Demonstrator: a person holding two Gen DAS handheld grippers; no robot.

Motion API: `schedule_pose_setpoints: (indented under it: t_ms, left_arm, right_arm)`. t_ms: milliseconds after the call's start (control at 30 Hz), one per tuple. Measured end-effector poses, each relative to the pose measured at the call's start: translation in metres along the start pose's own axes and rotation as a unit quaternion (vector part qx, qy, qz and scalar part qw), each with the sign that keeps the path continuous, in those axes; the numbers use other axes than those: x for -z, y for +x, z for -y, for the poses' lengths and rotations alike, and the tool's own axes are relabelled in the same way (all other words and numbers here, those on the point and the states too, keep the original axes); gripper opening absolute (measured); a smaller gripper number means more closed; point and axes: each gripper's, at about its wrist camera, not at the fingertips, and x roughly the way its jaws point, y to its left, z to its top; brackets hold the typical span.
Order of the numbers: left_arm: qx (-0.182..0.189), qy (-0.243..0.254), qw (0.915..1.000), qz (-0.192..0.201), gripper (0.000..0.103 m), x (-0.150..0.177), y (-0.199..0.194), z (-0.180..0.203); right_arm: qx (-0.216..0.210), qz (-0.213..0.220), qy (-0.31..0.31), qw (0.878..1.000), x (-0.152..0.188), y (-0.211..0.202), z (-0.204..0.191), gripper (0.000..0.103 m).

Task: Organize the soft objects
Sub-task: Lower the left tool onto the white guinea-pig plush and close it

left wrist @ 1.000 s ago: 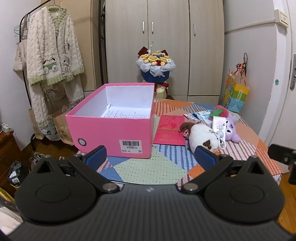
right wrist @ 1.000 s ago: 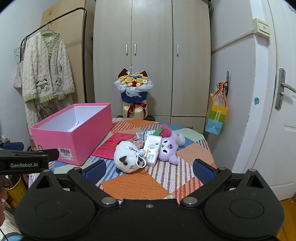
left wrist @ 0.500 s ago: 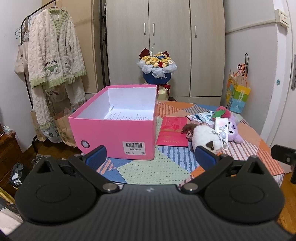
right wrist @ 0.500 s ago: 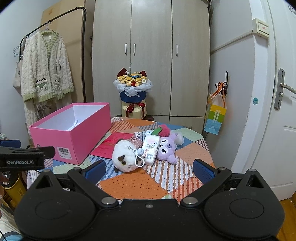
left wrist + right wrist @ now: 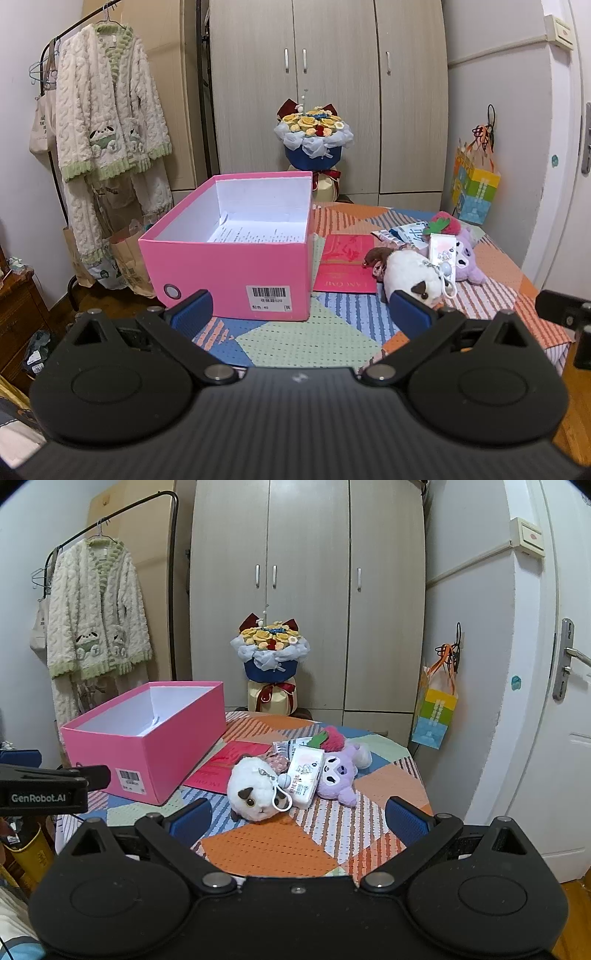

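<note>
I find the pink box [image 5: 236, 254] open-topped on the table's left, just beside the plush pile, presumably to receive it: white plush [image 5: 255, 788] and purple plush [image 5: 338, 775] lie touching (neither boxed yet). My left gripper [image 5: 301, 310] and right gripper [image 5: 299, 816] hover level, jaws wide apart, holding nothing.

A table [image 5: 269, 849] under a patchwork cloth stretches ahead of both claws. On it, a pink box [image 5: 236, 269] sits ahead-left of the right claw; a red card [image 5: 345, 271], white plush [image 5: 255, 788], tissue pack [image 5: 304, 771] and purple plush [image 5: 338, 775] cluster straight ahead
</note>
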Motion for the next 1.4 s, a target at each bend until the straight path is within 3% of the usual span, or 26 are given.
schedule_pose_setpoints:
  t_ms: [200,400,500,667,767,933,1100,1233,1400]
  left_arm:
    - [0.002,0.001,1.0000,0.000,0.103,-0.001,0.001,0.004]
    - [0.029,0.010,0.9993,0.019,0.103,-0.018,0.006,0.009]
    - [0.039,0.031,0.9984,0.027,0.101,-0.028,0.016,0.018]
    - [0.092,0.036,0.9950,0.016,0.099,-0.034,0.043,0.029]
    - [0.127,0.026,0.9915,-0.001,0.095,-0.033,0.066,0.037]
    - [0.179,0.020,0.9819,-0.060,0.085,-0.026,0.112,0.055]
    - [0.207,0.016,0.9742,-0.089,0.083,-0.022,0.147,0.066]
    - [0.232,0.010,0.9655,-0.117,0.071,-0.021,0.174,0.069]
    - [0.250,0.006,0.9586,-0.137,0.067,-0.015,0.191,0.069]
  right_arm:
    - [-0.008,0.009,-0.006,1.000,-0.002,0.000,0.001,0.102]
    - [-0.048,0.062,-0.034,0.996,-0.008,0.005,0.001,0.102]
    - [-0.072,0.055,-0.043,0.995,-0.012,0.020,0.002,0.101]
    - [-0.089,0.020,-0.055,0.994,-0.007,0.060,0.002,0.100]
    - [-0.113,0.000,-0.062,0.992,0.002,0.087,0.002,0.098]
    - [-0.127,0.002,-0.069,0.990,0.016,0.126,-0.003,0.097]
    - [-0.137,0.004,-0.082,0.987,0.022,0.159,-0.009,0.095]
    - [-0.133,-0.017,-0.092,0.987,0.026,0.183,-0.012,0.090]
    - [-0.154,-0.028,-0.077,0.985,0.029,0.194,-0.010,0.081]
